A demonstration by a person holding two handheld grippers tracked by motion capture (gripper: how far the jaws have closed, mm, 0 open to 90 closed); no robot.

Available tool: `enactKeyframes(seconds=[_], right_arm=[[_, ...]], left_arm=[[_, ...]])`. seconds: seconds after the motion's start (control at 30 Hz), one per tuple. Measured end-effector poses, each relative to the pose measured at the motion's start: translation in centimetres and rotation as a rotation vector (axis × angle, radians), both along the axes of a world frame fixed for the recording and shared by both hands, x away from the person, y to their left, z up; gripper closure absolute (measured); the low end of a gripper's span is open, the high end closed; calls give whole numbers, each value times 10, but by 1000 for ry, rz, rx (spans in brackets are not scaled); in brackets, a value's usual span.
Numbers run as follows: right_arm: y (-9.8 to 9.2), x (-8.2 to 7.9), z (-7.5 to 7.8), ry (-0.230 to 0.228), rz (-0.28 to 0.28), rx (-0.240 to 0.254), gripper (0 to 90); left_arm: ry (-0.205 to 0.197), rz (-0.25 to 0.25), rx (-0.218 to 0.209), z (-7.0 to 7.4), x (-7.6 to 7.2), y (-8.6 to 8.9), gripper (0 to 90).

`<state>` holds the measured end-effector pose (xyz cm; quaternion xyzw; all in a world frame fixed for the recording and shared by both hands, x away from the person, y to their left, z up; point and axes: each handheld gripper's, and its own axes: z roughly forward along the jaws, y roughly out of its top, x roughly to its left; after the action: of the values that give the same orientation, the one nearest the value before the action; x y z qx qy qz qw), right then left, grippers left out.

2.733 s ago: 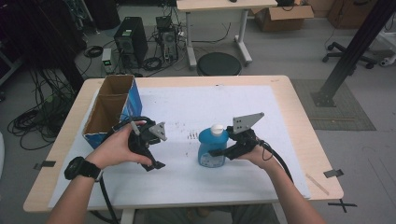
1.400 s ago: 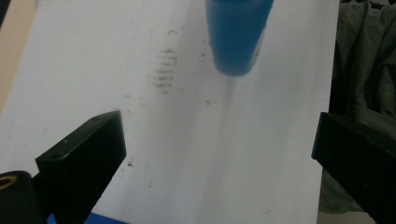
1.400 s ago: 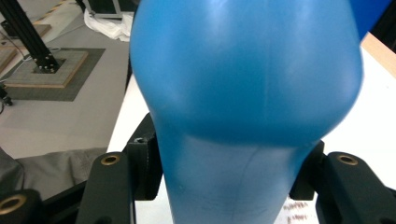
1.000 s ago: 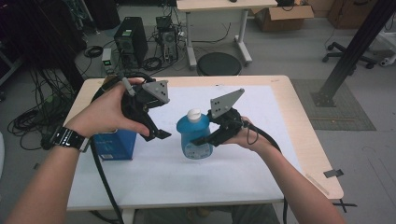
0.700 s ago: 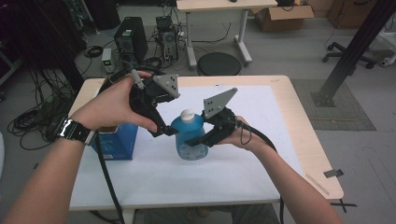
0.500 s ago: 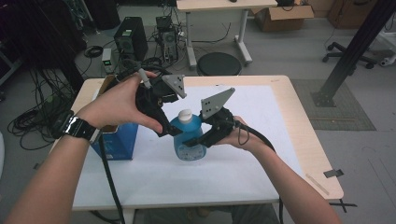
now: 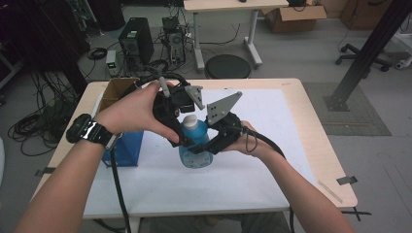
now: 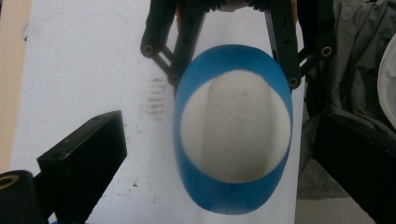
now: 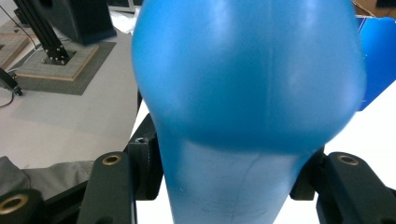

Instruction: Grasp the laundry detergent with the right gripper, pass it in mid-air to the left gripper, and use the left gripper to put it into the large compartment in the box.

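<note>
The blue bottle (image 7: 195, 148) stands upright on the white sheet (image 7: 272, 121) near the middle of the desk (image 7: 311, 111), white cap (image 7: 190, 120) on top. The right gripper (image 7: 206, 145) comes in level from the right, its jaws clamped on the bottle's body, one on each side. The left gripper (image 7: 180, 140) hangs over the bottle from the left, pointing down; its jaws are spread wide, either side of the cap, touching nothing. In the left gripper view the cap (image 8: 235, 126) sits squarely between them. The blue box (image 7: 121, 145) stands just left, open cardboard top (image 7: 116, 90) showing.
</note>
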<state>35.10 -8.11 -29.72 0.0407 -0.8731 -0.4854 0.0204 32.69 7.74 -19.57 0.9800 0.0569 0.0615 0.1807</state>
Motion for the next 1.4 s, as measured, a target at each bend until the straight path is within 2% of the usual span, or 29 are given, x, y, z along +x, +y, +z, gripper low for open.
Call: enactKeyframes(seconds=[0.57,0.67,0.77,1.4], right_arm=[[-2,-2,-1,-3,-3,-4,432],[-3,-2,-1,-4,-3,-3,433],[-4,-2,-1,-3,-4,-3,433],[-2,-2,-3,-10,-7,-8,432]], left_arm=[[28,-13,31,-11,4,-12,103],[32,-21,33,-11,4,-13,112],[39,-26,41,-10,5,-14,159],[53,-24,46,-9,3,-14,252]])
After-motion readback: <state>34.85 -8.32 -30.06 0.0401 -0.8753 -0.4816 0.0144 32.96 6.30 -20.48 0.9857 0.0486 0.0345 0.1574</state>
